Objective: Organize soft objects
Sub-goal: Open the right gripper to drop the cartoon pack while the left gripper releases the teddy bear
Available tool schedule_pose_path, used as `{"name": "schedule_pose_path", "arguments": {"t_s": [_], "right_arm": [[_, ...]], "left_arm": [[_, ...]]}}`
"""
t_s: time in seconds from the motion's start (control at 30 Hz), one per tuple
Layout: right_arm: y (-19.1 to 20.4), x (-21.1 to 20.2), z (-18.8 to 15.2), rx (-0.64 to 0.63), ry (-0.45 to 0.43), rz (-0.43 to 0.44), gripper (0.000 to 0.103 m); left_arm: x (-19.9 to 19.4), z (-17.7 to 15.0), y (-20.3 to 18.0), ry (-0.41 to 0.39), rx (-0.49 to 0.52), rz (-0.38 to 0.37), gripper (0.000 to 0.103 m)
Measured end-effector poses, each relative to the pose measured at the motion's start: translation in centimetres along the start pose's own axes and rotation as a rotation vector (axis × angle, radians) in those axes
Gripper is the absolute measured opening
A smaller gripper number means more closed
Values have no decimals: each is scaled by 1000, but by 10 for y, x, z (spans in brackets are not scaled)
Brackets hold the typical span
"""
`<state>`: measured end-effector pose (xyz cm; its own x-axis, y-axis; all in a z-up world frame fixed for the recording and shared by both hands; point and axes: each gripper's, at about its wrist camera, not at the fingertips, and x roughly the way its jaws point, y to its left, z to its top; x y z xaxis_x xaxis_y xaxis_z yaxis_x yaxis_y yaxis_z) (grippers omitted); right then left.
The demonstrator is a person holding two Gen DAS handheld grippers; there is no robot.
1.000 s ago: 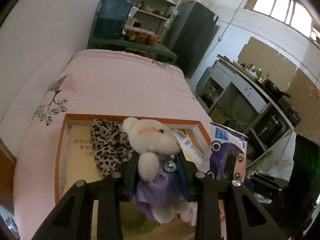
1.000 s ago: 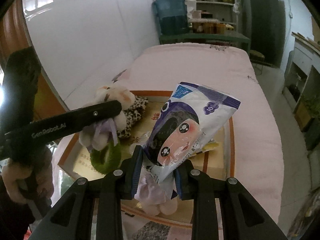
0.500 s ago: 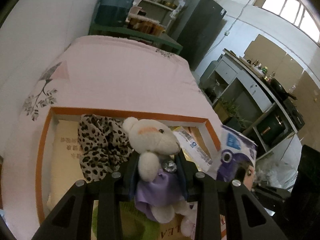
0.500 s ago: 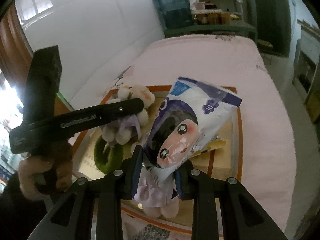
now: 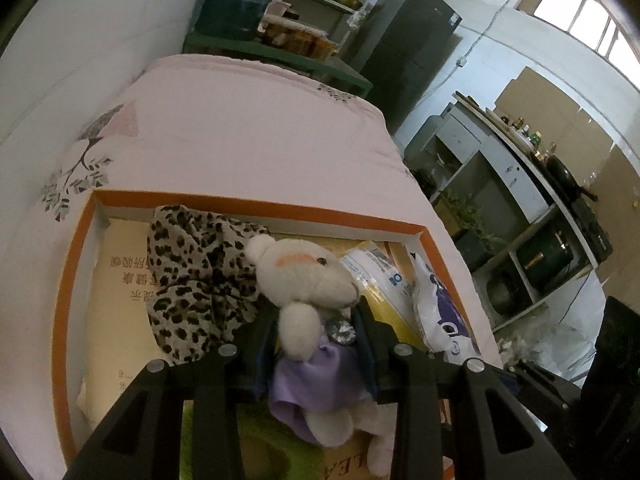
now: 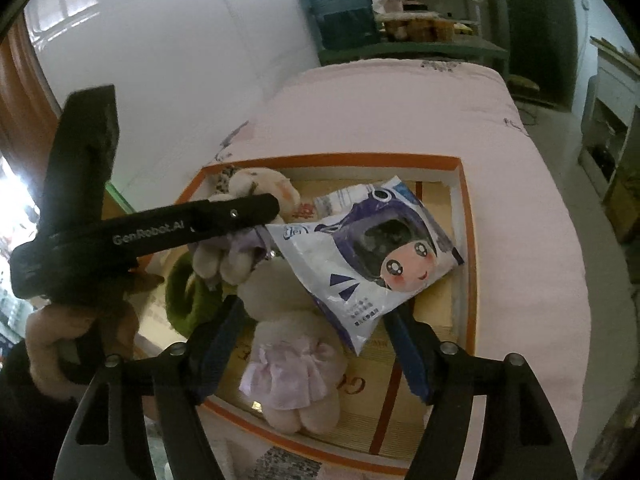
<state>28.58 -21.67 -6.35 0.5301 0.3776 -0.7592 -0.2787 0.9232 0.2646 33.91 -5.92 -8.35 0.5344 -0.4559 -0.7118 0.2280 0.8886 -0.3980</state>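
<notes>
A pink bedspread [image 5: 248, 128] covers the bed, and an orange-rimmed box [image 5: 256, 205] sits on it. The left tool [image 5: 316, 334] pinches a white plush bear [image 5: 304, 276] above the box, beside a leopard-print cloth [image 5: 188, 272]. The right tool [image 6: 320, 336] is spread wide around a cartoon-printed packet [image 6: 372, 256] lying in the box near its right edge. Green shelving [image 5: 280, 54] and a dark fridge [image 5: 404, 64] stand beyond the bed's far edge.

Box [image 6: 464, 208] crowded: purple packet [image 6: 376, 264] right, plush [image 6: 292, 352] near, leopard cloth [image 5: 192, 276] far-left; bare cardboard far-right.
</notes>
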Motion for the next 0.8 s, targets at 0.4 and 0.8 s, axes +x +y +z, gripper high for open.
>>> {"name": "schedule_pose_path", "arguments": {"t_s": [0.4,0.8], "right_arm": [[1,-4,-20,28,37,2,74],[10,-25,-37,44,9,1,74]], "left_arm": [[-29,-8,-10,-59,19,-5,63],[-74,-25,-32,-141,113,23,63]]}}
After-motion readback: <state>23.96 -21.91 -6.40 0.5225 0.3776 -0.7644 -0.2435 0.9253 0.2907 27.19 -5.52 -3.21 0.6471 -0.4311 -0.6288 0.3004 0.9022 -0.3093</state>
